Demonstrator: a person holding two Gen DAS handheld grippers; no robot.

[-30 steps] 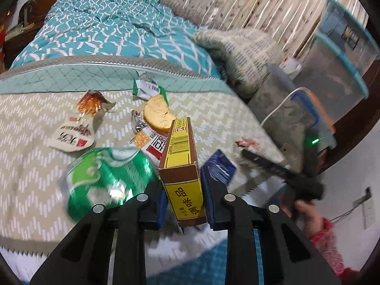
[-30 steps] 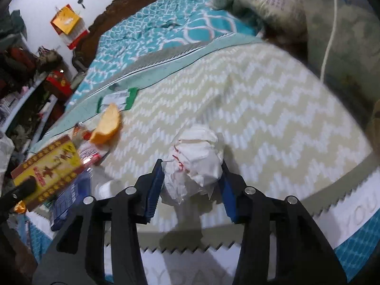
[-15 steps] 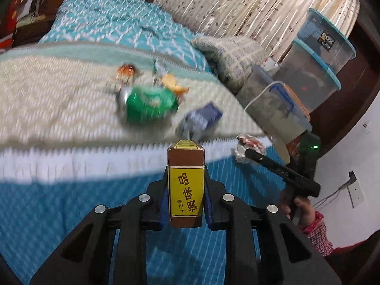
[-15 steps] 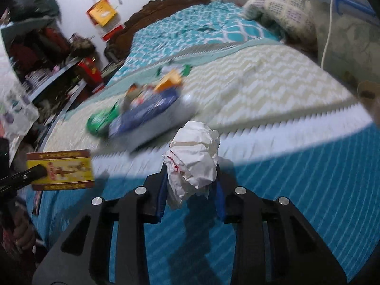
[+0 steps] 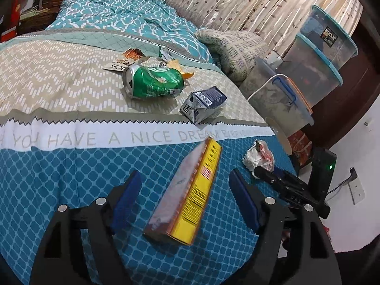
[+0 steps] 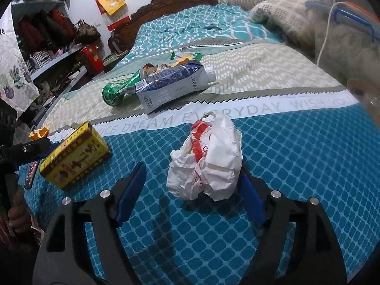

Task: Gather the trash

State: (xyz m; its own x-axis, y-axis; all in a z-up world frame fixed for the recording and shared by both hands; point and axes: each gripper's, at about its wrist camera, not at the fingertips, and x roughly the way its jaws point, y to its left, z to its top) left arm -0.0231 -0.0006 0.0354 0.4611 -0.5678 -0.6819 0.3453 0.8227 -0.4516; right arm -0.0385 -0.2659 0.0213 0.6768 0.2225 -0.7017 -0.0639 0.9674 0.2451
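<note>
left gripper (image 5: 184, 200) wide — around yellow box (image 5: 187, 197) | right gripper (image 6: 191, 190) wide — paper wad (image 6: 209, 161)

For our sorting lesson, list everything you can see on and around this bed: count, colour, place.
yellow box: 1, yellow and brown, on blue quilt inside the left claw
crumpled bag: 1, white with red, on blue quilt inside the right claw
can: 1, green, lying on beige cover
carton: 1, dark blue and white, flattened, near the can
wrappers: several, orange and white, behind the can
storage bins: stacked, clear with blue lids, bedside
left claw: open
right claw: open
</note>
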